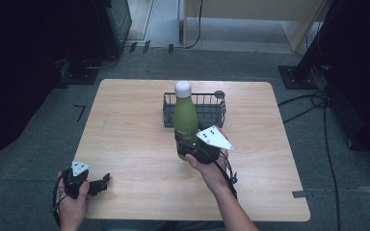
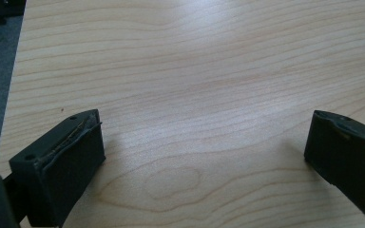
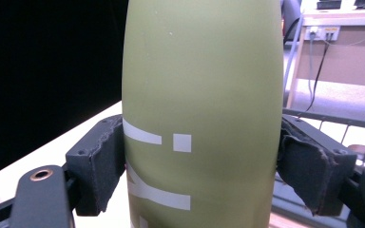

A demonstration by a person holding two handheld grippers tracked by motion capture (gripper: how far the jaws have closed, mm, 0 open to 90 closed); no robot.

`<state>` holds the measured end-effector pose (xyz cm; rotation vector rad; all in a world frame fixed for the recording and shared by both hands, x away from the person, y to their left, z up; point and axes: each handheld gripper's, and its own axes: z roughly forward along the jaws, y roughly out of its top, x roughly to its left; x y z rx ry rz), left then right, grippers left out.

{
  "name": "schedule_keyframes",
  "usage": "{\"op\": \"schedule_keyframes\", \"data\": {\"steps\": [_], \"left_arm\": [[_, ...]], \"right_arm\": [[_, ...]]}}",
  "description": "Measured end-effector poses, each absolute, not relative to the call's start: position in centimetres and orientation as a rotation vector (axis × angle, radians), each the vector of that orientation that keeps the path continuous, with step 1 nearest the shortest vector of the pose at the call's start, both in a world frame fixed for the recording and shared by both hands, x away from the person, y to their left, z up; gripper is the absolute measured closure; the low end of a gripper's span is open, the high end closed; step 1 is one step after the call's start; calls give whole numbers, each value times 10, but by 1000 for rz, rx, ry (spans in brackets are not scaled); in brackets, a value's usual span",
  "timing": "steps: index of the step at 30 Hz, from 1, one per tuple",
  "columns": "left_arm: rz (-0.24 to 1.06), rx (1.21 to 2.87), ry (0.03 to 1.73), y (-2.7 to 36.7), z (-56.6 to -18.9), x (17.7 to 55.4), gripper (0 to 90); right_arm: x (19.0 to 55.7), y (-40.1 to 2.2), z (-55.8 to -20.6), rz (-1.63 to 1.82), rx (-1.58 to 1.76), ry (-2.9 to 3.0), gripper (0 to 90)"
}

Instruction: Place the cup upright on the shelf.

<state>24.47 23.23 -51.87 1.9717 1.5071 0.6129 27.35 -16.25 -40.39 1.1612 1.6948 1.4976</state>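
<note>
A green bottle (image 1: 185, 118) with a white cap stands upright near the middle of the wooden table (image 1: 125, 144), just in front of a dark wire basket (image 1: 207, 109). My right gripper (image 1: 192, 147) is shut on the bottle's lower body; in the right gripper view both pads press the green bottle (image 3: 204, 95) from either side. My left gripper (image 1: 105, 182) rests low at the table's front left corner, open, with bare wood between its jaws (image 2: 204, 142).
The wire basket (image 3: 332, 123) shows behind the bottle at the right. Dark equipment and cables surround the table on the grey floor (image 1: 318, 96). A light wooden cabinet (image 1: 250, 14) stands at the back.
</note>
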Motion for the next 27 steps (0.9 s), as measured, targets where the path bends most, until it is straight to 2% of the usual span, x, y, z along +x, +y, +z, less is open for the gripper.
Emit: {"op": "schedule_keyframes", "data": {"steps": [27], "left_arm": [[612, 1970, 1508, 232, -519, 245, 0]], "right_arm": [[323, -204, -372, 1434, 1173, 1586, 210]]}}
